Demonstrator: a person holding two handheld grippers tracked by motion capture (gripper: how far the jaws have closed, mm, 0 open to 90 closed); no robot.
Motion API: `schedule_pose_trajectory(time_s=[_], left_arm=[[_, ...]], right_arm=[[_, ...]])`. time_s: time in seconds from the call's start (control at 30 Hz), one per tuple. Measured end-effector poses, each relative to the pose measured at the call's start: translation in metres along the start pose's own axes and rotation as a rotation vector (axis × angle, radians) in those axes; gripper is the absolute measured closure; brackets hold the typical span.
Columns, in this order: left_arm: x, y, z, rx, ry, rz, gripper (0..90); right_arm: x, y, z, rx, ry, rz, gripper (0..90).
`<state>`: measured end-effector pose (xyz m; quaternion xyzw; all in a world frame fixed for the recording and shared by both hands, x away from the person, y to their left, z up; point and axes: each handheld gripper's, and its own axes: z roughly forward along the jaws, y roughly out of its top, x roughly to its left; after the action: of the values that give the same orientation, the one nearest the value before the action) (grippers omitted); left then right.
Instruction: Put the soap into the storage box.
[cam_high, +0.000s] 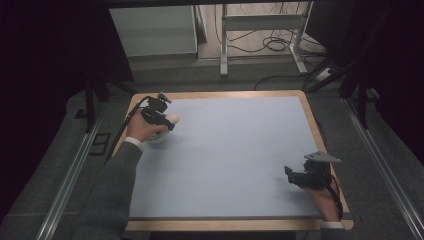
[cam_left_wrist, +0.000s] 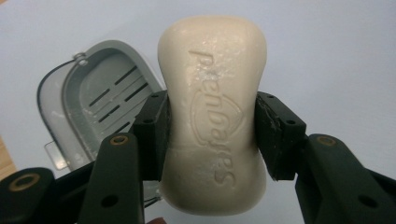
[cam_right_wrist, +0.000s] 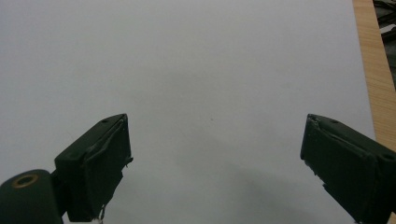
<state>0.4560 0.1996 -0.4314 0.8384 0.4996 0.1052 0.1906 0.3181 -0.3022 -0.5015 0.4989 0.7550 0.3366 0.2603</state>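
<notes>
**Soap bar clamped in left claw, far-left of desk**

Left claw (cam_left_wrist: 212, 135): both pads pressed against the waist of a cream soap bar (cam_left_wrist: 212, 116), embossed lettering facing the camera. The left gripper view alone shows the grey soap dish (cam_left_wrist: 100, 100), slotted floor, hinged clear lid open, lying on the blue mat just beyond and left of the bar; its near end is cut off behind the claw. In the high view the left claw (cam_high: 167, 120) sits at the far-left of the desk (cam_high: 310, 112); the bar is a pale blob, the dish hard to make out beneath the hand.

Right claw (cam_right_wrist: 215, 163): jaws wide apart, nothing between, over bare mat; in the high view (cam_high: 290, 175) near-right.
</notes>
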Motion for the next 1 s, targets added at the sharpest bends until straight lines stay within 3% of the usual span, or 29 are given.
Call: schedule_pose_trajectory(time_s=[0.3, 0.77, 1.0], left_arm=[[0.008, 0.001, 0.004, 0.006, 0.007, -0.025, 49.6], [0.03, 0.0, 0.016, 0.034, 0.023, -0.109, 49.6], [0.034, 0.0, 0.022, 0.047, 0.032, -0.141, 49.6]], right_arm=[[-0.001, 0.0, 0.0, 0.005, -0.003, 0.003, 8.4], [-0.002, 0.0, 0.0, 0.002, -0.005, 0.004, 8.5], [-0.003, -0.001, 0.0, 0.002, -0.009, 0.005, 8.5]])
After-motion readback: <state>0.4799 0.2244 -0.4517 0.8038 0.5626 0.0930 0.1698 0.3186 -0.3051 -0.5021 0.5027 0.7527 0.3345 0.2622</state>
